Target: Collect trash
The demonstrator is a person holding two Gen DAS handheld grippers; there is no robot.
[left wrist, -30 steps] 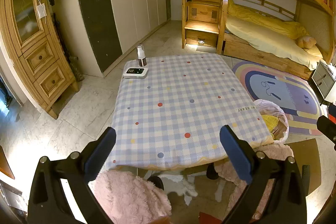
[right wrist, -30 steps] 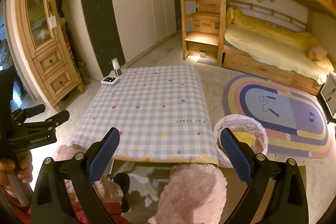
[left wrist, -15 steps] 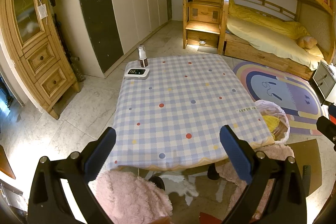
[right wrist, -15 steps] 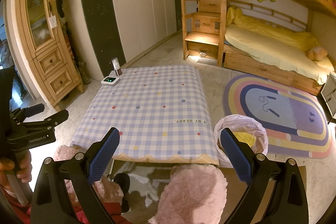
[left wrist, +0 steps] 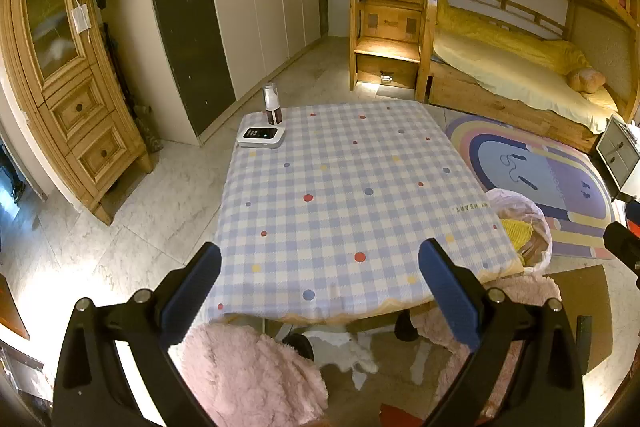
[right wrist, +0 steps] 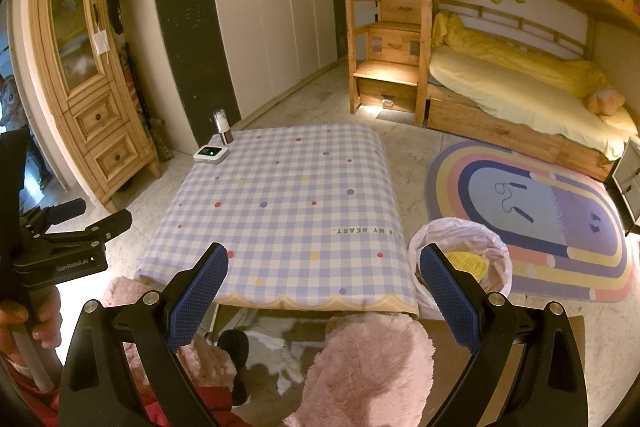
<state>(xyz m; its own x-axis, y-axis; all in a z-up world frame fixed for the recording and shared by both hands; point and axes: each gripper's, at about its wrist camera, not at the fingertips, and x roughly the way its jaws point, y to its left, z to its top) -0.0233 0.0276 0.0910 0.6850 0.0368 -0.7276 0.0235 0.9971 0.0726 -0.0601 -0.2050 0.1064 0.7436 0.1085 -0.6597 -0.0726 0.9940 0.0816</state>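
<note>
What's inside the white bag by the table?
The white bag stands open on the floor beside the table. Something yellow shows at the top, with brownish material beneath in the left wrist view. Anything deeper is hidden by the bag's walls.

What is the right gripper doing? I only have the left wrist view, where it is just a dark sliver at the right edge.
Observer: The right gripper is open and empty, pointing at the near edge of the table.
Operator: The table hides part of the trash bag from me. What do you see?
Observer: The whole mouth of the white bag is open, and a yellow item lies inside.
Operator: And behind my camera?
Observer: A hand grips the handle of the left gripper.
</note>
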